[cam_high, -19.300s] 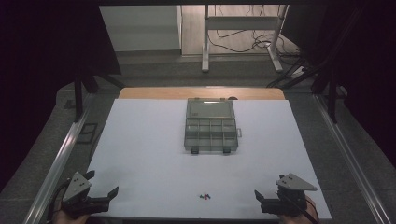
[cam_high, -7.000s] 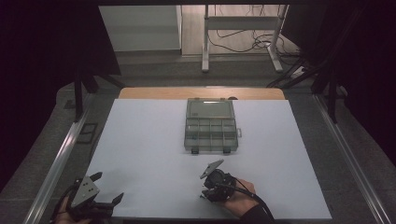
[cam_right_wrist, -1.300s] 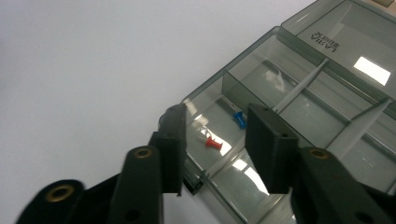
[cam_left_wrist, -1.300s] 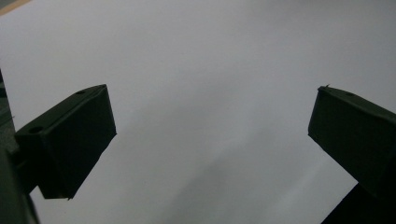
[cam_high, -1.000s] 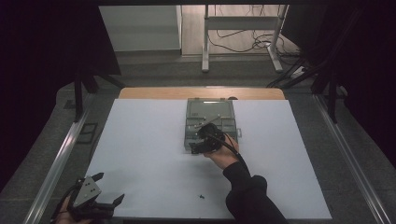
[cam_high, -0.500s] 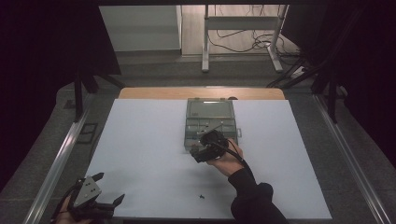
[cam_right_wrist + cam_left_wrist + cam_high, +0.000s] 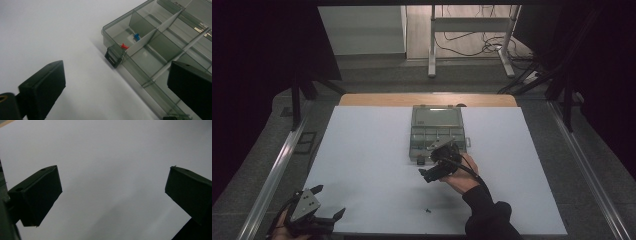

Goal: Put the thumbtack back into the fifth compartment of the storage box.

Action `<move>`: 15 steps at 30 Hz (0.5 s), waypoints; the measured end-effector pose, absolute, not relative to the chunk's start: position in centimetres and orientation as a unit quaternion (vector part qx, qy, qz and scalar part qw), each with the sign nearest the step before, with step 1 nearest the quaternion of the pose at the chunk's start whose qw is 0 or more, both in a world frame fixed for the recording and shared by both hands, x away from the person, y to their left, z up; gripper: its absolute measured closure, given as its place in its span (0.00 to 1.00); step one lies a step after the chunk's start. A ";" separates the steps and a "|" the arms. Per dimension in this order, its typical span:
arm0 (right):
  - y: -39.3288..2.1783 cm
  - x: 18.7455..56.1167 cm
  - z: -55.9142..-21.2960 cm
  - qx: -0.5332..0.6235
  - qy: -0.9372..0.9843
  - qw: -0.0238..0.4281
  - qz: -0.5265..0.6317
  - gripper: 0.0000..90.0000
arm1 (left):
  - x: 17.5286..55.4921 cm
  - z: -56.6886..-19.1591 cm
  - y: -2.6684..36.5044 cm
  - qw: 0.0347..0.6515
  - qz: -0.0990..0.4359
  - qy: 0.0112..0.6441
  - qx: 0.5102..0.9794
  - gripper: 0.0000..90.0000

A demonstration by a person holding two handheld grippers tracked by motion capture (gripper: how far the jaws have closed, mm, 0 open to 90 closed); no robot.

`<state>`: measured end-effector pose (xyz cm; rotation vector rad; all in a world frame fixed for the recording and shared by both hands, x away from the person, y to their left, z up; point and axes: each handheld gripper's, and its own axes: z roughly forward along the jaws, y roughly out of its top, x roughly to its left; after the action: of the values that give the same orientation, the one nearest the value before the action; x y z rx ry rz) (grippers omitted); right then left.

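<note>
Two small pushpins, a red pushpin [image 7: 124, 46] and a blue pushpin [image 7: 136, 36], are seen lying in the corner compartment of the clear organiser box [image 7: 160, 53], while a third tiny pin [image 7: 428, 210] is left on the white table [image 7: 362, 150] near its front edge. The right gripper [image 7: 438, 167], its jaws just opened wide with nothing between them, is held beside the box's near edge; the left gripper [image 7: 314, 212] is also spread and empty. Such pins are judged light, hard and slippery, best pinched across the plastic head.

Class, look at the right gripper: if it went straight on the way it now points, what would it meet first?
Probably the clear organizer box, at its front wall by the black latch. The right gripper is open and empty; depth is uncertain.
</note>
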<state>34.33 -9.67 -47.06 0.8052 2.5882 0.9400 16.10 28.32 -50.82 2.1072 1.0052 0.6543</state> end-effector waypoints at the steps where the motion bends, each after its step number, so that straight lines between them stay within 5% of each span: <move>1: -9.8 34.2 -47.0 0.278 0.894 0.137 0.323 0.00 | 16.1 -50.8 28.3 0.351 0.253 0.388 0.814 0.01; 15: -10.6 32.4 -46.6 0.286 0.902 0.110 0.304 0.00 | 16.1 -50.8 28.3 0.349 0.254 0.386 0.815 0.01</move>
<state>32.40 -10.59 -46.61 0.8413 2.6506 0.8935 16.09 28.30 -50.81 2.1120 1.0009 0.6574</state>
